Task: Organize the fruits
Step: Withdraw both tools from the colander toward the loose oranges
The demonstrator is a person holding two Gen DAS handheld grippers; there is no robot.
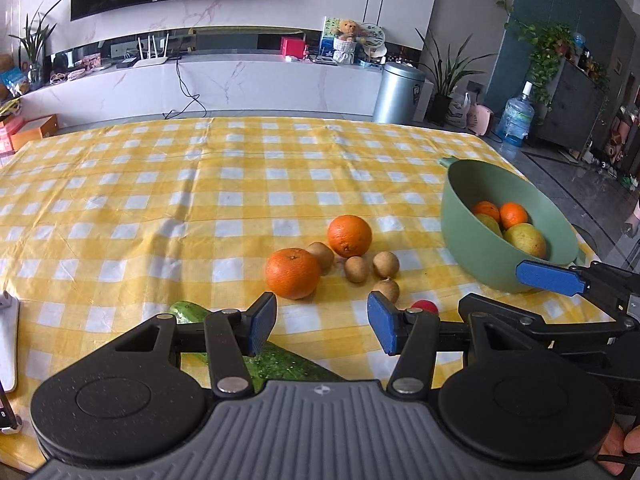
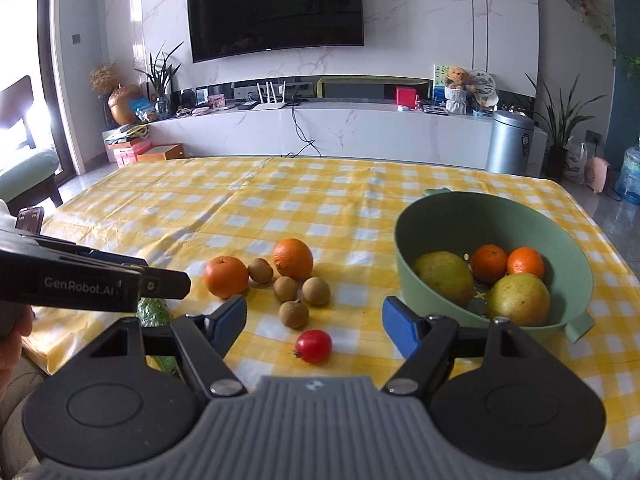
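Left of the green bowl (image 2: 404, 236), two oranges (image 2: 225, 277) and four kiwis (image 2: 294, 313) lie clustered; your left gripper (image 1: 322, 326) and right gripper (image 2: 314, 326) hover open, empty.

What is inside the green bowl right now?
The green bowl holds two oranges and two yellow-green pears. Small holes show in its bottom; whatever lies beneath the fruit is covered.

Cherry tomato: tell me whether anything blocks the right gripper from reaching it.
Nothing visible does. The cherry tomato lies alone on the tablecloth, just ahead of the open right gripper. The small brown fruits sit beyond it, and the green bowl off to the right.
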